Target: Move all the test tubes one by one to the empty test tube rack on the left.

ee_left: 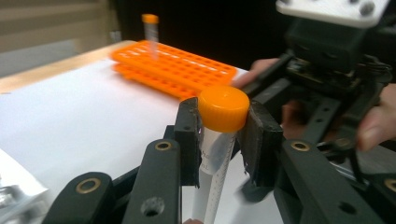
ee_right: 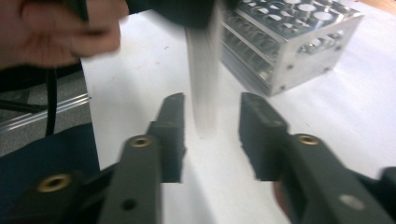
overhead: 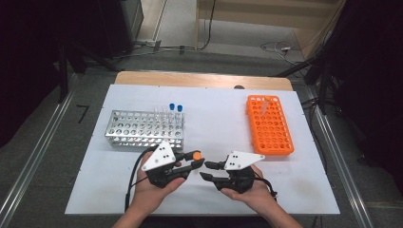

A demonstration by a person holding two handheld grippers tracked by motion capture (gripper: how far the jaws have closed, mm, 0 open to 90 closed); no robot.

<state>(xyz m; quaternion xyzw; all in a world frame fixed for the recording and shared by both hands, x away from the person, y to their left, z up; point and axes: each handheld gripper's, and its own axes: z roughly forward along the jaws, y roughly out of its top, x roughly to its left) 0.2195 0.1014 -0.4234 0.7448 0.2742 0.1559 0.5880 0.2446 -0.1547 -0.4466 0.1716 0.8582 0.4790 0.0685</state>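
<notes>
- Gripping an orange-capped tube (ee_left: pixel 219 135), the left gripper (ee_left: pixel 223 135) has its two pads pressed on the tube just under the cap (ee_left: pixel 223 108); cap sits above the pads, clear body hangs down between the jaw arms.
- High view: left gripper (overhead: pixel 192 160) is near the front edge of the white table (overhead: pixel 214 118), held in the left hand (overhead: pixel 152 190); the orange cap (overhead: pixel 196 155) shows at its tips.
- Right gripper (overhead: pixel 207 170) faces the left one, tips just beside it, held in the right hand (overhead: pixel 249 192).
- Right gripper view: right gripper (ee_right: pixel 212 128) jaws stand apart, at a middling gap; the blurred clear tube body (ee_right: pixel 205 70) runs between them, no pad touching it, a gap on both sides. So right is not gripping.
- Left gripper view also shows the right gripper (ee_left: pixel 327 93) just behind the tube, fingers (ee_left: pixel 373 130) of the right hand around it.
- Metal rack (overhead: pixel 145 129) stands behind the left gripper, left half of the table, with two blue-capped tubes (overhead: pixel 176 110) at its far right end; the same rack (ee_right: pixel 289 42) is seen in the right gripper view, beyond the tube.
- Orange rack (overhead: pixel 269 124) lies on the right half of the table, well apart from both grippers; one tube (ee_left: pixel 150 32) with an orange cap stands upright near its far end.
- Cable (overhead: pixel 130 180) trails from the left gripper past the wrist.
</notes>
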